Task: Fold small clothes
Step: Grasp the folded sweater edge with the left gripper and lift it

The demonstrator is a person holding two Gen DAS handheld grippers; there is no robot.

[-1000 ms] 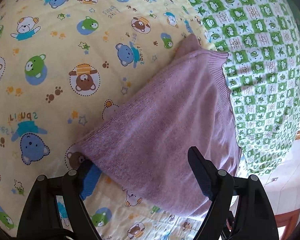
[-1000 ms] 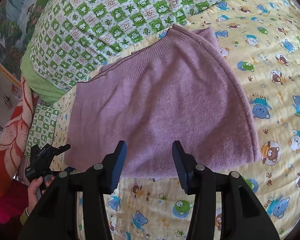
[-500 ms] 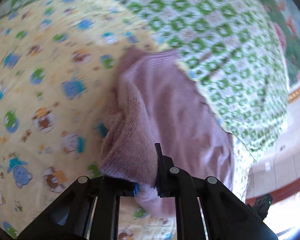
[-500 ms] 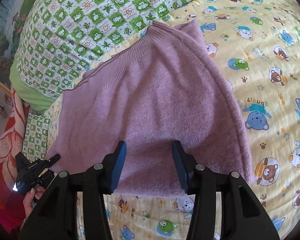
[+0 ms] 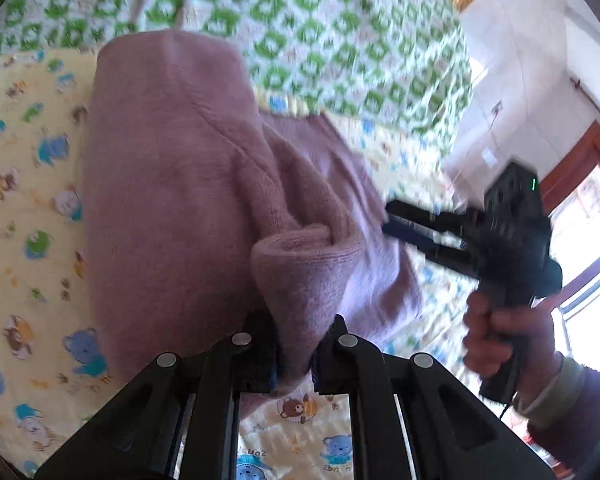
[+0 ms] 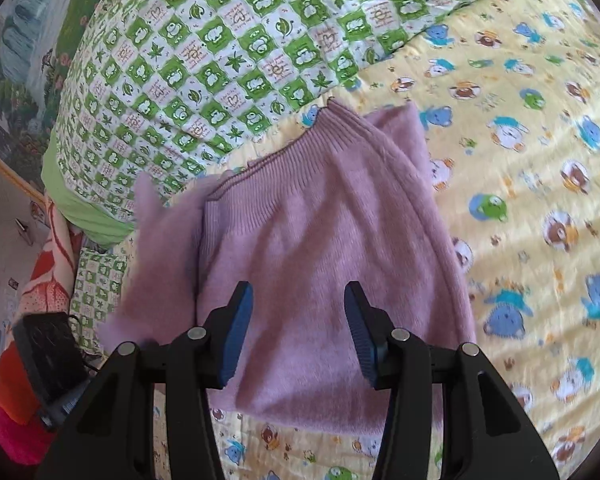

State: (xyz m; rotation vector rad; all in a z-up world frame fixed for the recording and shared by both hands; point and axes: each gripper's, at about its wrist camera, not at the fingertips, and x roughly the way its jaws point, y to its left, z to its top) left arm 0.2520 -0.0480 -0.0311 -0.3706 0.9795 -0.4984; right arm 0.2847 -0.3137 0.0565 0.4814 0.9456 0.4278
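Left gripper point(image 5: 294, 354) is pinching a bunched edge of the purple knit garment point(image 5: 172, 208) between its closed-in fingers point(image 5: 260, 344), fabric rising out of the jaws in a rolled fold. From that fold the knit is draping away over the rest of the garment, which is lying on the yellow bear-print sheet point(image 5: 24, 216). Left wrist view is motion-blurred.

Right gripper point(image 6: 298, 332) is holding nothing, jaws spread wide, blue pads point(image 6: 236, 336) hanging over the near part of the purple knit garment point(image 6: 320, 248); contact with the fabric cannot be told. In the left wrist view the right gripper point(image 5: 410, 232) is showing side-on beside the garment's right edge, held by the person's right hand point(image 5: 504, 332).

Garment is lying on the yellow bear-print sheet point(image 6: 540, 184), ribbed hem point(image 6: 296, 152) at the far side near the green checked quilt point(image 6: 220, 60). Left side of the garment is lifted and blurred, overlapping the flat part. Left gripper's black body point(image 6: 48, 356) is showing at the lower left of the right wrist view, just beside that lifted flap. Green checked quilt point(image 5: 300, 32) is sitting behind the garment in the left view too.
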